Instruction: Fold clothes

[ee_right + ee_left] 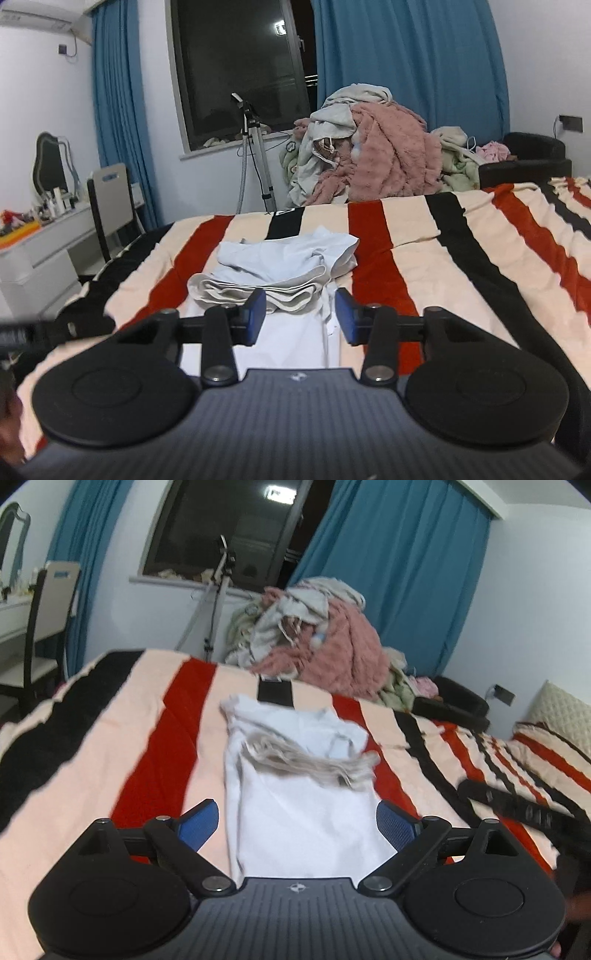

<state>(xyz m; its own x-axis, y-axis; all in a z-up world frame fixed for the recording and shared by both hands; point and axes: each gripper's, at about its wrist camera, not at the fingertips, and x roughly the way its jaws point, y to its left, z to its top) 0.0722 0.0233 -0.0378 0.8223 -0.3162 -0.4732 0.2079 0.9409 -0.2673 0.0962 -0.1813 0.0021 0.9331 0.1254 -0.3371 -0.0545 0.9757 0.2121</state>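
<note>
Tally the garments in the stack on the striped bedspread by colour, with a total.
White: 1, the white garment at the bottom.
Beige: 1, the beige folded garment across the middle.
Pale blue: 1, the pale blue garment at the far end.
Total: 3

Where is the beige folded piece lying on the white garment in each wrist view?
Left wrist: beige folded piece at centre, beyond the open left claw.
Right wrist: beige folded piece at centre, just ahead of the open right claw.
Shared landmark: pink fluffy blanket behind the bed.
</note>
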